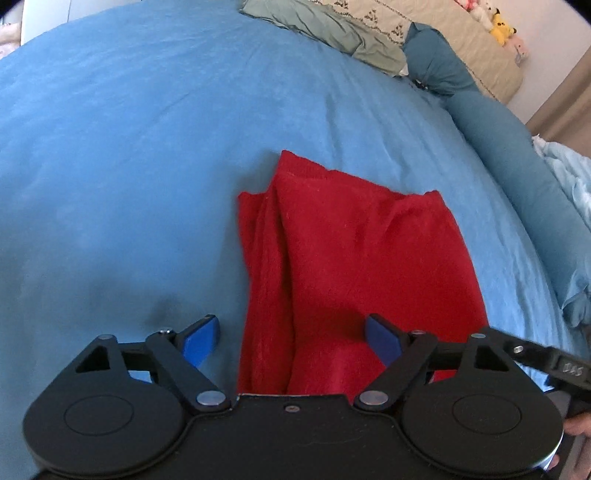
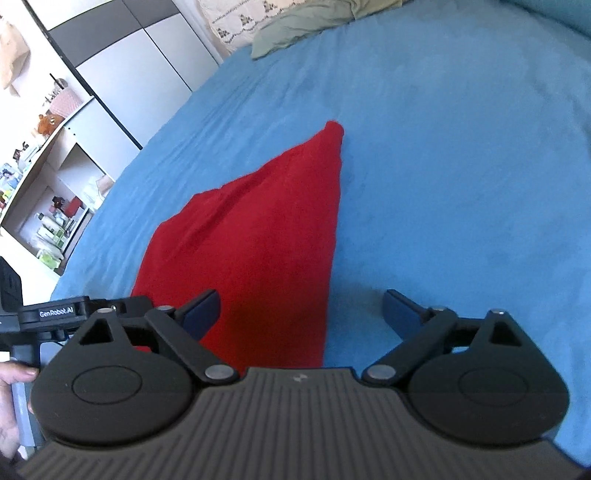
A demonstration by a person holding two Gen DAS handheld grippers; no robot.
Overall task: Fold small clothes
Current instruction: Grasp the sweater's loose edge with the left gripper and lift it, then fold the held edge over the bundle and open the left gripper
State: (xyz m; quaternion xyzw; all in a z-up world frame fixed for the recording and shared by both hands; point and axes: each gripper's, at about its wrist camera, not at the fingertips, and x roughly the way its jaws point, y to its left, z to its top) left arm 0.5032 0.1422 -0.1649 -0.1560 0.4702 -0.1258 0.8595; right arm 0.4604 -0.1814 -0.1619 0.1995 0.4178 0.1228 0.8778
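Observation:
A red cloth (image 1: 343, 266) lies folded and slightly rumpled on the blue bedsheet (image 1: 129, 166). My left gripper (image 1: 291, 338) is open and empty, hovering over the cloth's near left edge, with its blue left finger over the sheet and its right finger over the cloth. In the right wrist view the red cloth (image 2: 266, 251) tapers to a far corner. My right gripper (image 2: 301, 310) is open and empty over the cloth's near right edge, its right finger over the blue sheet (image 2: 461, 166).
Pillows and a green blanket (image 1: 332, 33) lie at the far end of the bed. A teal bolster (image 1: 509, 147) runs along the right side. Shelves with small items (image 2: 55, 206) and a wardrobe (image 2: 129, 62) stand beyond the bed's left edge.

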